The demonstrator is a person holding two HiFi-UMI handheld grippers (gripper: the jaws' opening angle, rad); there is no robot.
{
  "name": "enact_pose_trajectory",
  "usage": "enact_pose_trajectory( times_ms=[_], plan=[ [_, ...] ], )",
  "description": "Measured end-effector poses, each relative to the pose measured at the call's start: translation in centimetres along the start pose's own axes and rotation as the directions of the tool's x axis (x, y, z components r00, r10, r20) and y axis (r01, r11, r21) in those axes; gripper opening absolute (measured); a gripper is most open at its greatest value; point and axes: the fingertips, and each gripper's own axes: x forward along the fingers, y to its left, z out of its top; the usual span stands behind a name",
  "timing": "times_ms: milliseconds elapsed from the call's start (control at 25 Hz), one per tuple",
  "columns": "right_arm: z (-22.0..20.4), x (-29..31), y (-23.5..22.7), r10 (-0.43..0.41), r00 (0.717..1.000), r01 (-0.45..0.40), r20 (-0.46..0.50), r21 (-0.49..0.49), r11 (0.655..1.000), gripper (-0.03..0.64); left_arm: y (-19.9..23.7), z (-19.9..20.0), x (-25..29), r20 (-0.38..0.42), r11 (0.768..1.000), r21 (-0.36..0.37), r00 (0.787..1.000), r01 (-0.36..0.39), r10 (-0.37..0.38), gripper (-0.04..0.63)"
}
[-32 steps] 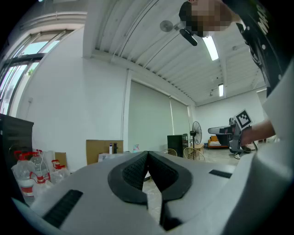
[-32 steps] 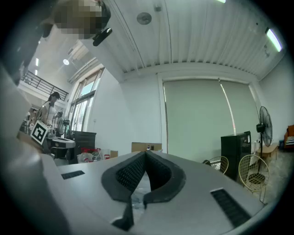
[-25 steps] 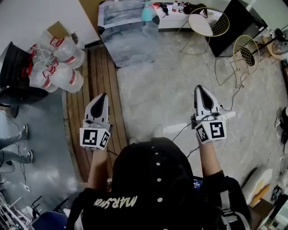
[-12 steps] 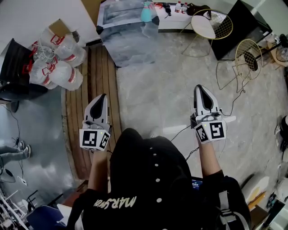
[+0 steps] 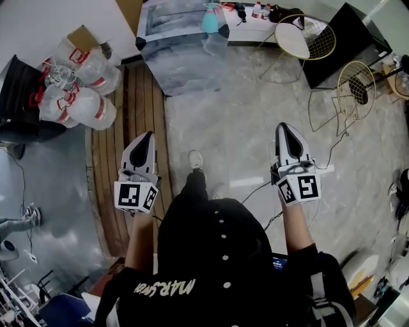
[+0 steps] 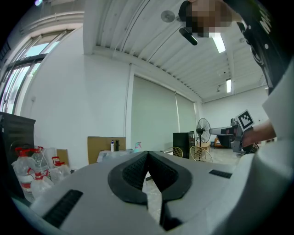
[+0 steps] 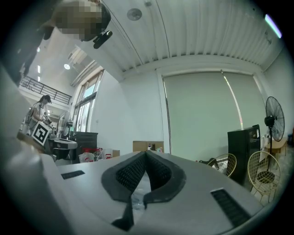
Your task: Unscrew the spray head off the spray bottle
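Observation:
A teal spray bottle [image 5: 210, 18] stands upright on a far table [image 5: 185, 45] covered with a grey sheet, at the top of the head view. Both grippers are held level over the floor, far short of that table. My left gripper [image 5: 148, 136] is shut, with nothing between its dark pads. My right gripper [image 5: 285, 126] is shut and empty too. In the left gripper view the bottle [image 6: 138, 146] shows small just above the closed jaws of the left gripper [image 6: 147, 154]. In the right gripper view the right gripper [image 7: 145, 154] points at the distant table.
Several big water jugs [image 5: 77, 86] lie at the left beside a strip of wooden floor [image 5: 137, 108]. Two wire chairs [image 5: 301, 35] [image 5: 355, 82] and a black cabinet [image 5: 348, 32] stand at the right. A cable [image 5: 255, 189] runs over the stone floor. A standing fan [image 7: 274, 120] shows at the right.
The person has stepped forward: a shoe now shows ahead of the body, and the chairs and cabinet have slid right. Both grippers stay shut, side by side.

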Motion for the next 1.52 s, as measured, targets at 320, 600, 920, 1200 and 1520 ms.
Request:
enact_pose_trajectory(
  times_ms=[320,600,920,1200,1520],
  plan=[
    [0.8,7.1,-2.9,-0.027,1.0,0.027,0.006,-0.015,1.0,0.005,5.0,1.9,7.0,0.035,1.0,0.003,0.999,0.001,-0.001,0.025],
    [1.5,13.5,-4.1,-0.037,0.999,0.038,0.02,-0.023,0.999,0.005,8.6,2.8,13.0,0.05,1.0,0.012,0.998,0.028,-0.029,0.025],
    [2.1,18.6,-5.1,-0.068,0.997,0.07,0.032,-0.035,0.997,0.005,12.2,3.2,17.9,0.067,0.997,0.021,0.995,0.074,-0.075,0.025],
    [2.2,21.9,-4.2,-0.078,0.996,0.079,0.032,-0.048,0.996,0.006,15.0,2.9,21.0,0.062,0.993,0.021,0.991,0.12,-0.121,0.025],
    [1.1,23.2,-5.2,-0.113,0.993,0.114,0.015,-0.027,0.993,0.006,15.2,1.1,23.8,0.032,0.985,0.011,0.985,0.17,-0.17,0.025]
  ],
)
